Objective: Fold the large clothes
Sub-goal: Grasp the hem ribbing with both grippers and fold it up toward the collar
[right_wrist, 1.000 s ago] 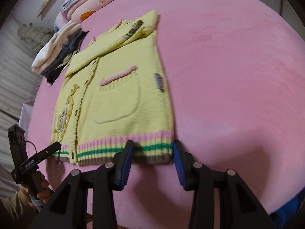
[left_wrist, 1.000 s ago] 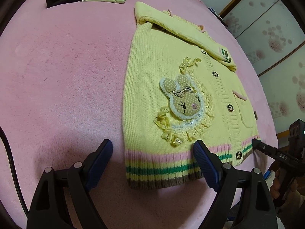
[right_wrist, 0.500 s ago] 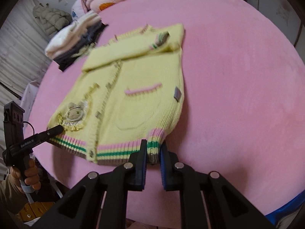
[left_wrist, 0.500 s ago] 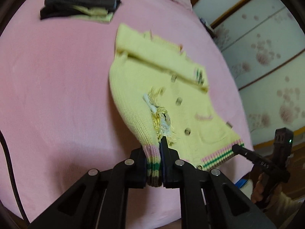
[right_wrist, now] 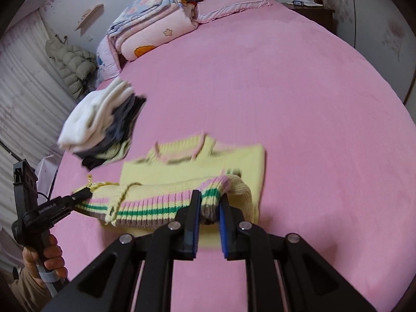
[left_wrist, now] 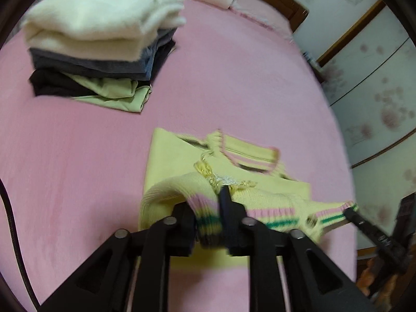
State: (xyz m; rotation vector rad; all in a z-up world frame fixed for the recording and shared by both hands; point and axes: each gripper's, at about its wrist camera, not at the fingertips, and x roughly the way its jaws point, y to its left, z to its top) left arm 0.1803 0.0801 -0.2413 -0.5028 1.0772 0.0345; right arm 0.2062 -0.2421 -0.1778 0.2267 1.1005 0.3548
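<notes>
A yellow knit cardigan [left_wrist: 176, 161] with a pink, green and brown striped hem lies on the pink bed [left_wrist: 78, 156]. Its hem is lifted and carried over toward the collar [left_wrist: 247, 153]. My left gripper [left_wrist: 208, 221] is shut on the hem's left corner. My right gripper [right_wrist: 209, 208] is shut on the hem's right corner; the cardigan [right_wrist: 234, 161] shows folded beneath it. The left gripper [right_wrist: 83, 195] also shows in the right wrist view, and the right gripper [left_wrist: 351, 210] in the left wrist view.
A stack of folded clothes [left_wrist: 98, 39], white on top, sits on the bed beyond the cardigan, also in the right wrist view [right_wrist: 101, 122]. Folded quilts and a pillow [right_wrist: 153, 31] lie at the headboard. A wardrobe [left_wrist: 377, 91] stands to the right.
Both grippers shut on the hem corners, lifted the hem and carried it forward over the cardigan's body toward the collar. The bunny patch is now hidden under the fold.
</notes>
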